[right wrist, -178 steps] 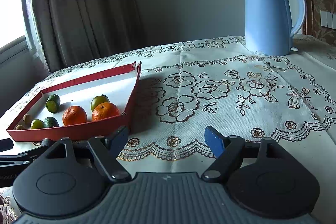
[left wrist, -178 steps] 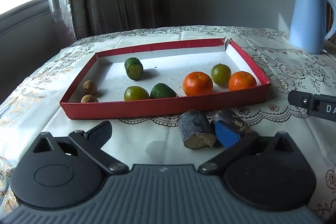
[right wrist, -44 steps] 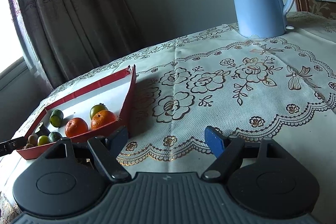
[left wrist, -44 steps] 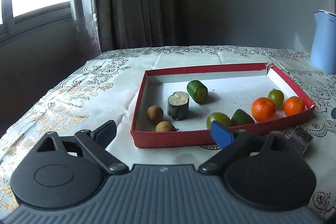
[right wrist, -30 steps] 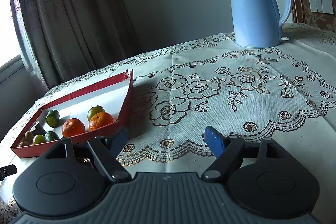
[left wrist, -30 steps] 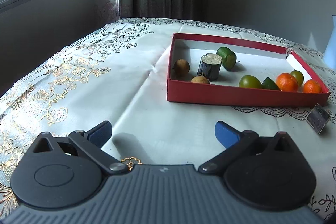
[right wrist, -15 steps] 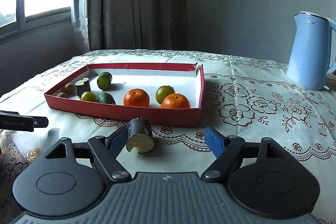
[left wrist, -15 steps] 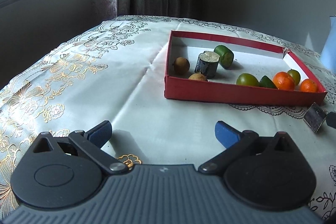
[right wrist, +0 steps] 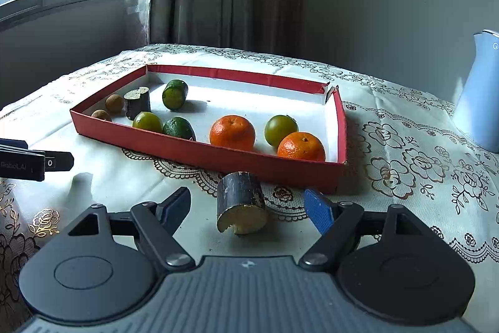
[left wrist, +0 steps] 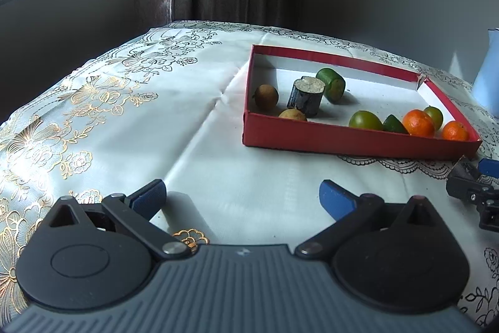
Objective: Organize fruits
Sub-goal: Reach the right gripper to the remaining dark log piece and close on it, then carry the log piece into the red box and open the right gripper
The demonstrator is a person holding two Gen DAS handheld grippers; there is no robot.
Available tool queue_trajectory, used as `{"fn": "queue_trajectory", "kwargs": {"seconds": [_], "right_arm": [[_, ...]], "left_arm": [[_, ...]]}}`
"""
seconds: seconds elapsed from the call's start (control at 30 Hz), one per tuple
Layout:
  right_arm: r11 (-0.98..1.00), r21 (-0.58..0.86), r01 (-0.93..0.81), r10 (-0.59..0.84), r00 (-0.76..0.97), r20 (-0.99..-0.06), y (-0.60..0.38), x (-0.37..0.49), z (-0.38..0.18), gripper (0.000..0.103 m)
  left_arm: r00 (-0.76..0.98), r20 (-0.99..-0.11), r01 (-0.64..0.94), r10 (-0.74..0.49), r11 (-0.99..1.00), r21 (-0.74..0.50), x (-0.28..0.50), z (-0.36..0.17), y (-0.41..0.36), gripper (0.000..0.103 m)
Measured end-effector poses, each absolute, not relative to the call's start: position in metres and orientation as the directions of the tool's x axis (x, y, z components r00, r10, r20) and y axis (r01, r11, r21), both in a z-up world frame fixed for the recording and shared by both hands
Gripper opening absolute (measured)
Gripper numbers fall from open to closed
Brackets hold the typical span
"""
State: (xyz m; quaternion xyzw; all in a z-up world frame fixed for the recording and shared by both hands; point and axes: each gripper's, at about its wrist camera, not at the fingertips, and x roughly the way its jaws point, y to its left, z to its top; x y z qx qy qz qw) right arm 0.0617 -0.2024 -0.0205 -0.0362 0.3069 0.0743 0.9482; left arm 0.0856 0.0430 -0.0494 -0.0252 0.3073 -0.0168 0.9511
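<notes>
The left gripper (left wrist: 241, 195) hovers over bare tablecloth (left wrist: 124, 120), its blue-padded fingers spread wide with nothing between them; the red tray (left wrist: 358, 141) lies farther off to its right. The right gripper (right wrist: 248, 205) also stands wide apart, and a dark-skinned sugarcane piece (right wrist: 241, 202) lies on the cloth between its fingers, touching neither pad, just near of the tray's front wall (right wrist: 218, 156). Inside the tray, from left to right: two longans (right wrist: 107, 108), another sugarcane piece (right wrist: 137, 102) standing upright, green fruits (right wrist: 162, 117), and two mandarins (right wrist: 265, 138) with a green one just behind. A blue kettle (right wrist: 480, 92) stands far right.
</notes>
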Motion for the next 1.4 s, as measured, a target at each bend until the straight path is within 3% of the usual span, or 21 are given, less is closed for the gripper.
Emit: {"fn": "queue_trajectory", "kwargs": {"seconds": [0.17,0.7,0.83,1.07,1.13,1.4], "right_arm": [[0.985,-0.008,-0.171,0.130,0.777,-0.616,-0.202,0.068,-0.025,0.068],[0.987,0.024,-0.158,0.137,0.754,-0.643,-0.205,0.073,-0.027,0.068],[0.984,0.038,-0.172,0.156,0.754,-0.639,-0.204,0.073,-0.027,0.056],[0.987,0.036,-0.158,0.145,0.759,-0.634,-0.204,0.072,-0.027,0.050],[0.986,0.046,-0.160,0.153,0.762,-0.630,-0.205,0.071,-0.027,0.034],[0.986,0.043,-0.158,0.150,0.767,-0.623,-0.205,0.070,-0.026,0.034]], "left_arm": [[0.811,-0.583,0.017,-0.051,0.998,-0.065,0.086,-0.049,0.044,0.103],[0.809,-0.586,0.016,-0.047,0.998,-0.059,0.086,-0.050,0.042,0.103],[0.808,-0.587,0.013,-0.043,0.998,-0.056,0.087,-0.050,0.042,0.103],[0.807,-0.590,0.007,-0.036,0.999,-0.051,0.087,-0.050,0.042,0.103],[0.807,-0.590,0.007,-0.036,0.999,-0.050,0.087,-0.050,0.042,0.103],[0.806,-0.591,0.002,-0.031,0.999,-0.049,0.087,-0.050,0.042,0.103]]}}
